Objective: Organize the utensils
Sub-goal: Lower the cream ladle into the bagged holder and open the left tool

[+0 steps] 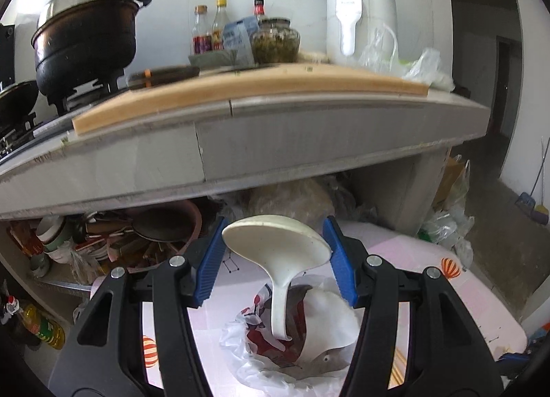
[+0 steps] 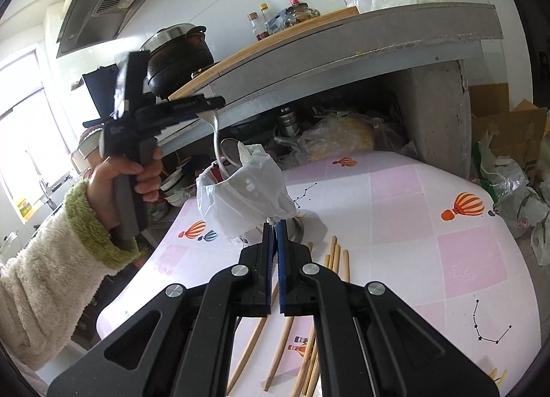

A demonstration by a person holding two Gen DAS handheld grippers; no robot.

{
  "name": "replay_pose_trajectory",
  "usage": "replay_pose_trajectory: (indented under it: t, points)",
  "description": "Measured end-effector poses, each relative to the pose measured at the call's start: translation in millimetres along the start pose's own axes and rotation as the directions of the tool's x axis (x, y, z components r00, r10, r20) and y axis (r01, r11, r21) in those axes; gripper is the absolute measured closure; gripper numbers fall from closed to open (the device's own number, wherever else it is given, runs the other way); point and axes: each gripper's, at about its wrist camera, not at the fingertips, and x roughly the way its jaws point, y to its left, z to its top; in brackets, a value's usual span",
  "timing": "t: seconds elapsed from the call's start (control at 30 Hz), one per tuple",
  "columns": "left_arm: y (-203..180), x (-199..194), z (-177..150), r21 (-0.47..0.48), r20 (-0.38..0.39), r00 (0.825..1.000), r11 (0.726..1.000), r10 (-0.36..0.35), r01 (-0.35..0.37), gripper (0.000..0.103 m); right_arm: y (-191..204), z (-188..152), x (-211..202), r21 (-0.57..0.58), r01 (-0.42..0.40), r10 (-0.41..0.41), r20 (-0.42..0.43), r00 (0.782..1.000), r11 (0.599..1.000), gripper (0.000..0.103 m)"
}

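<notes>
My left gripper [image 1: 275, 245] is shut on the bowl of a cream ladle-like spoon [image 1: 275, 239], its handle pointing down into a utensil holder lined with a white plastic bag [image 1: 309, 338]. In the right wrist view the left gripper [image 2: 209, 103] holds the spoon [image 2: 216, 135] above the bagged holder [image 2: 247, 197], where other spoons stand. My right gripper [image 2: 274, 228] is shut and empty, low over the table just in front of the holder. Several wooden chopsticks [image 2: 337, 256] lie loose on the pink tablecloth [image 2: 395, 225] beside and beneath it.
A kitchen counter [image 1: 240, 142] overhangs the table's far side, with a cutting board [image 1: 240, 87], a black pot [image 1: 86, 39], bottles and a white appliance [image 1: 357, 19]. Cluttered dishes [image 1: 103, 242] and bags sit under it. Cardboard boxes [image 2: 508, 122] stand at the right.
</notes>
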Motion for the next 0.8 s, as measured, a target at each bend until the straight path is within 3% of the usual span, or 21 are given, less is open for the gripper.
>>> replay_pose_trajectory:
  t: [0.8]
  points:
    - [-13,14,-47,0.118,-0.054,0.997,0.992,0.054,-0.047,0.049,-1,1,3,0.009,-0.007,0.007,-0.018,1.0,1.0,0.1]
